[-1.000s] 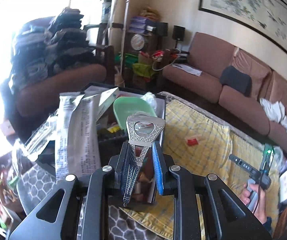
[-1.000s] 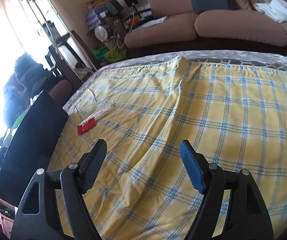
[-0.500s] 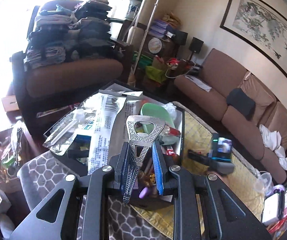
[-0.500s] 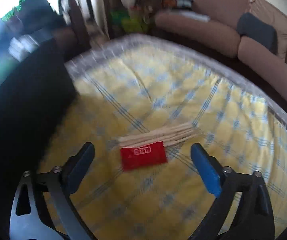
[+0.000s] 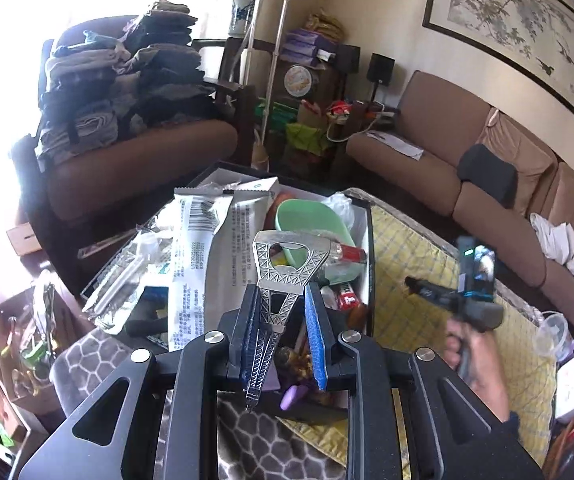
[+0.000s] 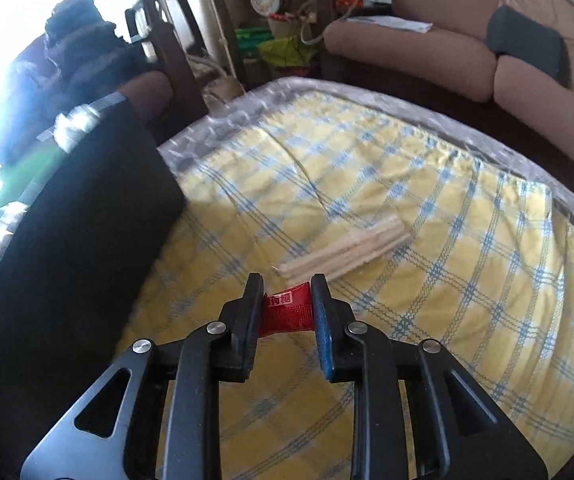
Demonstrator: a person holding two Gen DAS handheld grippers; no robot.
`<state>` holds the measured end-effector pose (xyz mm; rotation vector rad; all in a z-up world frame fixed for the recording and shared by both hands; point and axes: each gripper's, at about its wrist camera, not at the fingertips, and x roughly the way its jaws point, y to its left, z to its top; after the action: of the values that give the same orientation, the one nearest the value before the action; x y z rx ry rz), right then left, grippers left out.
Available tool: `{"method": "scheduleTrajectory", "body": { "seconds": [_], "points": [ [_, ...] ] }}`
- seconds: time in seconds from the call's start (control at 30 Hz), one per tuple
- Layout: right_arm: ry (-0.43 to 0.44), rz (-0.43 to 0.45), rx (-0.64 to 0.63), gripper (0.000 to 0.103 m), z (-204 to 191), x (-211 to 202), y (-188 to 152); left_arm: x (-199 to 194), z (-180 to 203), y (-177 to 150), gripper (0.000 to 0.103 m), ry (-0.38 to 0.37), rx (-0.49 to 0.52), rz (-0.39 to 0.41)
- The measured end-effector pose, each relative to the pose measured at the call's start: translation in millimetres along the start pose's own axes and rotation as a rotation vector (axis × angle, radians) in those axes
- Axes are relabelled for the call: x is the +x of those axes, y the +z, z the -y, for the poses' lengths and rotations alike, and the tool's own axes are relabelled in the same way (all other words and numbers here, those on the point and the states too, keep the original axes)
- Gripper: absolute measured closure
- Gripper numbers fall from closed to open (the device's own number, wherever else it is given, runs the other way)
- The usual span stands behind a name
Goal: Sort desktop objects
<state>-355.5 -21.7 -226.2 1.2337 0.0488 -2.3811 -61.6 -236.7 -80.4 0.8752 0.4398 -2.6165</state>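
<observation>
Already the right claw (image 6: 287, 300) has just been closing, and now pinches the red packet (image 6: 289, 312) on the checked cloth (image 6: 427, 260), wooden sticks (image 6: 347, 250) just ahead. Meanwhile the left claw (image 5: 281, 320) grips a metal bottle opener (image 5: 283, 268) upright, probably for dropping into the black box (image 5: 369, 248) ahead.

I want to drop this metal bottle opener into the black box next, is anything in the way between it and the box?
Nothing stands between them: the bottle opener, clamped in the left gripper, hangs over the black box. The box itself is crowded, though: a green dish and a silver foil packet lie just beyond it.
</observation>
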Motion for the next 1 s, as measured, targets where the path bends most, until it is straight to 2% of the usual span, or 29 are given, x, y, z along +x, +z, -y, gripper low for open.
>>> {"method": "scheduleTrajectory", "body": {
  "seconds": [0.13,0.23,0.3,0.37,0.47,0.53,0.63,0.67,0.77,0.83,0.87,0.9,1.0],
  "points": [
    [0.156,0.077,0.02,0.08,-13.3,-45.4,11.7,2.9,-6.7,2.4,0.081,0.015,0.003,0.005],
    [0.328,0.154,-0.019,0.08,-42.5,-87.0,19.4,6.8,-13.3,5.0,0.081,0.024,0.004,0.007],
    [0.416,0.186,-0.055,0.08,-65.6,-103.2,18.8,13.1,-17.3,3.3,0.081,0.014,-0.02,-0.019],
    [0.515,0.158,-0.106,0.08,-96.4,-110.1,12.5,18.7,-14.3,0.2,0.081,-0.009,-0.008,-0.044],
    [0.595,0.1,-0.182,0.08,-142.5,-102.3,1.5,23.6,-2.0,-2.2,0.081,-0.028,0.043,-0.054],
    [0.593,0.059,-0.245,0.077,-168.9,-93.6,-7.6,26.0,3.7,-1.2,0.081,-0.025,0.066,-0.056],
    [0.547,0.04,-0.293,0.068,-191.6,-84.2,-19.2,32.0,5.1,-2.6,0.081,-0.006,0.082,-0.073],
    [0.528,0.032,-0.292,0.06,-194.2,-81.7,-20.8,34.9,4.5,-4.0,0.081,-0.002,0.08,-0.086],
    [0.521,0.039,-0.269,0.055,-190.8,-80.0,-20.0,39.1,3.0,-5.7,0.081,-0.006,0.082,-0.104],
    [0.521,0.06,-0.247,0.044,-181.9,-86.6,-17.0,40.6,4.1,-6.5,0.081,-0.001,0.09,-0.106],
    [0.517,0.076,-0.238,0.033,-177.1,-91.2,-13.7,41.1,4.6,-7.0,0.081,0.002,0.095,-0.107],
    [0.51,0.094,-0.228,0.026,-172.5,-95.7,-12.1,42.4,6.2,-7.6,0.08,0.009,0.104,-0.11],
    [0.505,0.127,-0.191,0.026,-157.4,-104.6,-7.2,45.4,8.9,-8.4,0.08,0.014,0.12,-0.113]
  ]
}}
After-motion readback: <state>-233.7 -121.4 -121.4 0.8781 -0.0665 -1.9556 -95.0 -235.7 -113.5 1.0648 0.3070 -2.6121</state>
